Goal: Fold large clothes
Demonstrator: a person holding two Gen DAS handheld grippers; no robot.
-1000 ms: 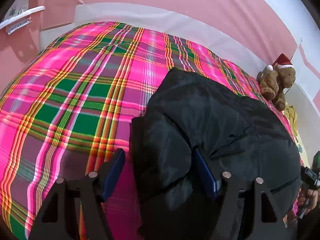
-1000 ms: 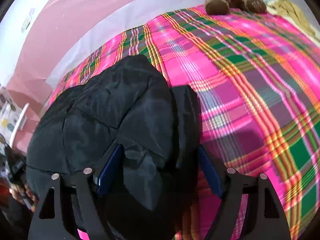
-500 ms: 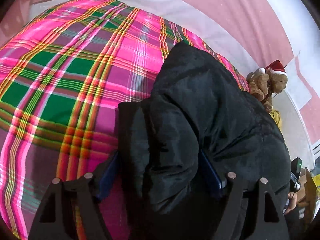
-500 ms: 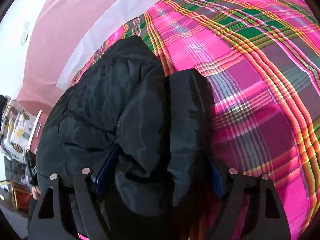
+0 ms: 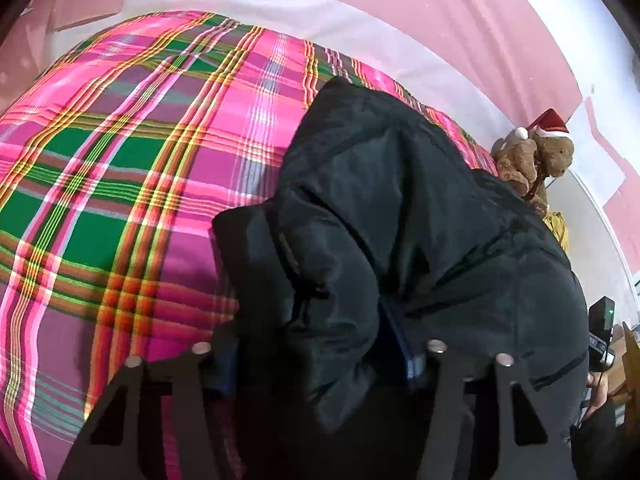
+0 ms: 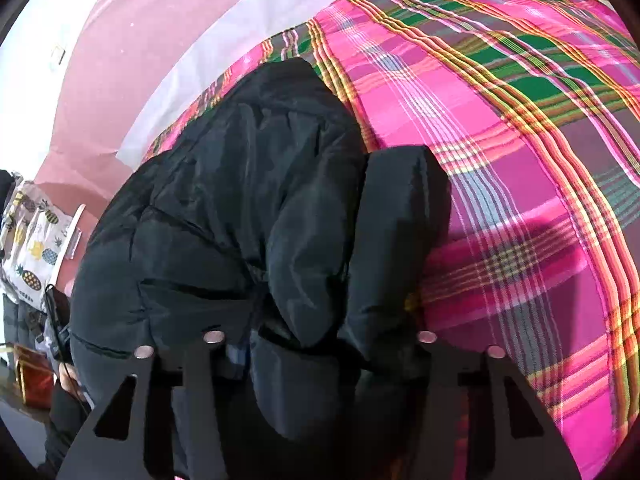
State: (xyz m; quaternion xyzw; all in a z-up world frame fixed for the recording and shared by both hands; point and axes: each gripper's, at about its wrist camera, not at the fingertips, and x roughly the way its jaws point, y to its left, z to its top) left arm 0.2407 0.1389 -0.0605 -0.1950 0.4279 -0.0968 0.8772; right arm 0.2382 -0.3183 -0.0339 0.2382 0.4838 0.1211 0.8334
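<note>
A black puffer jacket (image 5: 400, 200) lies on a bed with a pink and green plaid cover (image 5: 140, 180). My left gripper (image 5: 316, 344) is at the jacket's near left corner. Its jaws are closing, and a thick fold of jacket is bunched between them against the blue right pad (image 5: 400, 344). In the right wrist view the same jacket (image 6: 240, 200) fills the left half. My right gripper (image 6: 320, 344) is at its near right corner, jaws closing with a padded fold squeezed between them. The pads there are mostly hidden by fabric.
A brown teddy bear (image 5: 532, 160) in a red Santa hat sits at the far right corner of the bed, with a yellow item (image 5: 558, 228) beside it. Pink wall runs behind the bed. A pineapple-print cloth (image 6: 32, 240) hangs off to the left.
Both pairs of jaws have narrowed from wide open onto the jacket's near corners. The fabric between them now bulges up in thicker folds. Both grippers have crept forward over the hem.
</note>
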